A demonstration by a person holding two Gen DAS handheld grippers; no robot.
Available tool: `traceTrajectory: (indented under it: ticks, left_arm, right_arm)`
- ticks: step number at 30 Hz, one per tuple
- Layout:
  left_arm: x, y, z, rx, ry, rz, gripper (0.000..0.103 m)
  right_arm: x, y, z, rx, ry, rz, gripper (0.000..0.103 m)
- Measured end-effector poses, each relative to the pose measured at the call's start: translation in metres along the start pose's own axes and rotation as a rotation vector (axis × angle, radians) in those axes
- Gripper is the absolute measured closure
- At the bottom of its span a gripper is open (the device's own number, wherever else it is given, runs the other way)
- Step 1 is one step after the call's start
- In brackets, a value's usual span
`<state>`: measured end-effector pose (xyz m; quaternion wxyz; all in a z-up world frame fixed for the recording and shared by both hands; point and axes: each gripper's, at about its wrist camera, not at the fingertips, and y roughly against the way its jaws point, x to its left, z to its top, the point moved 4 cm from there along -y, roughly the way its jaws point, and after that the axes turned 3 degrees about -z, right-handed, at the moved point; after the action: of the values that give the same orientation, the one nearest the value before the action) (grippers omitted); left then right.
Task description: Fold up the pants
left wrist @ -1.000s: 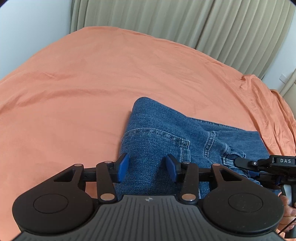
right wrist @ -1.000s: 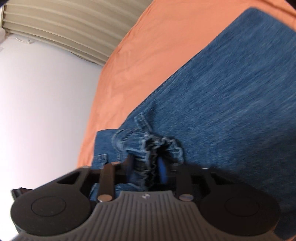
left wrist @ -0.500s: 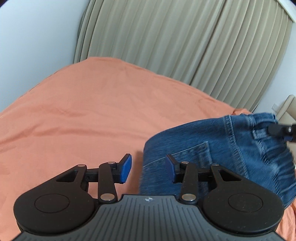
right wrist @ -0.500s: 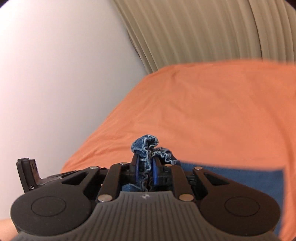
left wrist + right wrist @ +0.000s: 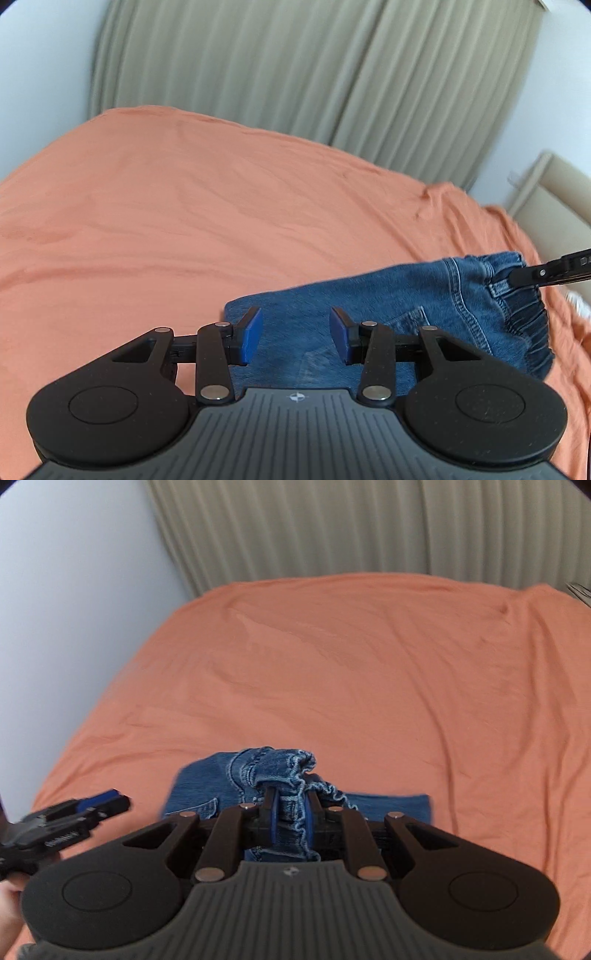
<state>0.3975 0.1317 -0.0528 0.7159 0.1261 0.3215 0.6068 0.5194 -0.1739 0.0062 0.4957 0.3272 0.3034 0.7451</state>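
One tongs (image 5: pixel 290 809) on jeans waistband (image 5: pixel 284 764)

blue denim pants (image 5: pixel 369 306) with an elastic, gathered waistband (image 5: pixel 291 797), bunched and lifted off the orange bed at 3 o'clock, the rest hanging folded.

Bed covered by an orange sheet (image 5: pixel 207 206), creased with shallow wrinkles, fills most of both views. Behind the bed, pleated beige-green curtains (image 5: pixel 280 70) hang full height, drawn shut. Plain pale wall (image 5: pixel 70 602) runs along the bed's left side, meeting the curtains at the corner. At the bed's far right corner, a cream panelled piece of furniture (image 5: pixel 546 192), partly cut off. Soft, even daylight, no hard shadows
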Motion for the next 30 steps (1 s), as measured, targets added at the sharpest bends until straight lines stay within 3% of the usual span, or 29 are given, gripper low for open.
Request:
traceTrajectory:
  ticks: [5,10,17,21,23,30]
  left_arm:
    - [-0.006,-0.042,-0.007,0.073,-0.08,0.0,0.058]
    - [0.004,-0.077,-0.012,0.143,-0.085,0.025,0.062]
    - [0.02,-0.105,-0.021,0.211,-0.066,0.068,0.068]
    - [0.013,-0.095,-0.021,0.196,-0.106,0.099,0.069]
    - [0.007,-0.083,-0.02,0.184,-0.114,0.095,0.069]
    - [-0.02,-0.029,-0.027,0.163,-0.171,0.086,0.069]
  right_arm:
    - [-0.067,-0.045,-0.022,0.038,-0.106,-0.034,0.097]
    - [-0.077,-0.103,-0.031,0.065,-0.121,-0.034,0.098]
    - [-0.094,-0.139,-0.053,0.07,-0.172,-0.013,0.097]
    - [-0.094,-0.133,-0.054,0.059,-0.207,-0.023,0.09]
    - [-0.093,-0.122,-0.052,0.041,-0.195,-0.04,0.078]
    - [-0.065,-0.045,-0.075,-0.078,-0.072,-0.072,0.076]
